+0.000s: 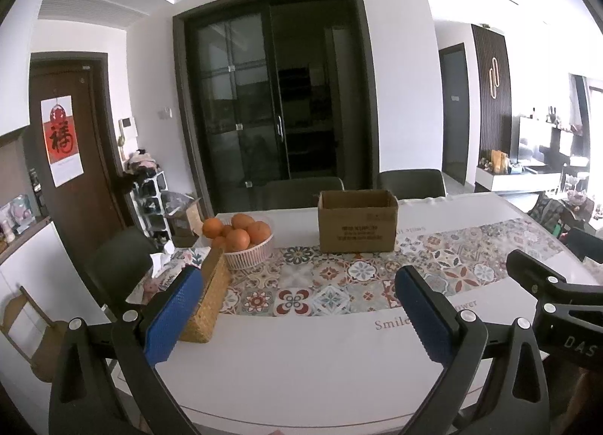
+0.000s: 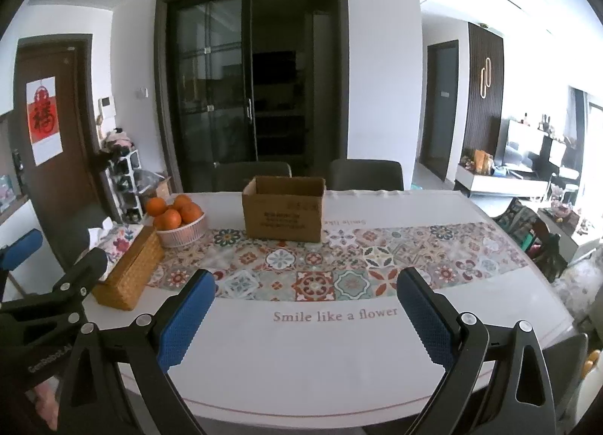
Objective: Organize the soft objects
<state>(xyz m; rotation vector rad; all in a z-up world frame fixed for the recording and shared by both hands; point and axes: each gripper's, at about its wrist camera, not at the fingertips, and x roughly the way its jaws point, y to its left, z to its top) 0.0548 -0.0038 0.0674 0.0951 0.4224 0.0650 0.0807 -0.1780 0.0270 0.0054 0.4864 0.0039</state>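
Note:
An open brown cardboard box (image 1: pixel 357 221) (image 2: pixel 283 213) stands on the patterned runner near the table's far side; its inside is hidden. My left gripper (image 1: pixel 301 284) hovers open over the near table edge, blue pads wide apart and nothing between them. My right gripper (image 2: pixel 307 284) is likewise open and empty, held beside it; its black frame shows at the right of the left wrist view. A woven tissue box (image 1: pixel 209 295) (image 2: pixel 126 269) with a floral cloth cover and white tissue sits at the left. No loose soft object shows on the table.
A white basket of oranges (image 1: pixel 245 242) (image 2: pixel 177 222) sits left of the cardboard box. The white table (image 2: pixel 301 359) carries a tiled runner and the words "Smile like a flower". Dark chairs (image 2: pixel 363 173) stand behind it. A shoe rack (image 2: pixel 124 186) is at the left wall.

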